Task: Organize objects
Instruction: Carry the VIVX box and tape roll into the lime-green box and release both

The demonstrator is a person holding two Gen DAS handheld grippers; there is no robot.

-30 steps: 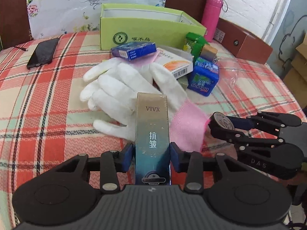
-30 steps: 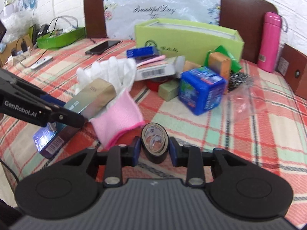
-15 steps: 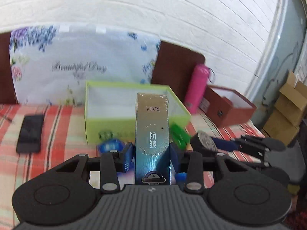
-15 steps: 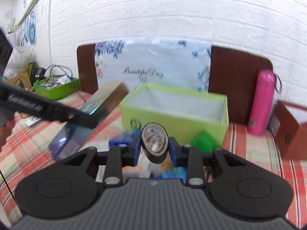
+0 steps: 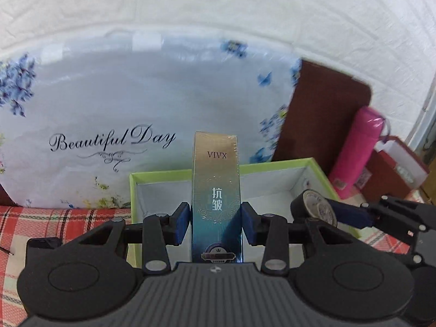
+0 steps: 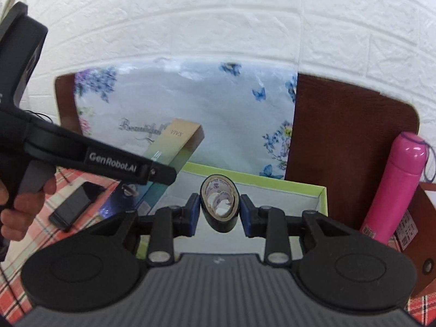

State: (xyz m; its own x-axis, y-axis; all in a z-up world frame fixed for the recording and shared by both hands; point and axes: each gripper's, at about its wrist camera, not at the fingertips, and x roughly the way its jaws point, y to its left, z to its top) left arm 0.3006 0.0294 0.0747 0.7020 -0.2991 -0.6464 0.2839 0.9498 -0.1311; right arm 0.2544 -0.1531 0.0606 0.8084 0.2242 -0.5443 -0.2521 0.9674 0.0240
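My left gripper (image 5: 215,222) is shut on a tall gold-and-teal VIVX box (image 5: 216,188) and holds it over the open lime-green box (image 5: 318,167). My right gripper (image 6: 219,214) is shut on a black tape roll (image 6: 219,208) and holds it above the same green box (image 6: 299,188). The right gripper with the tape (image 5: 316,208) shows at the right of the left wrist view. The left gripper (image 6: 114,160) and the VIVX box (image 6: 177,150) show at the left of the right wrist view. The green box's white inside shows no objects where visible.
A floral "Beautiful Day" bag (image 5: 136,103) leans on a brown chair back (image 6: 348,136) behind the box. A pink bottle (image 6: 395,182) and a brown box (image 5: 397,169) stand at the right. A black phone (image 6: 72,208) lies on the plaid tablecloth (image 5: 54,223) at the left.
Both grippers have risen from the cluttered table and moved forward over the green box, each still holding its object. The gloves and small boxes have dropped out of view.
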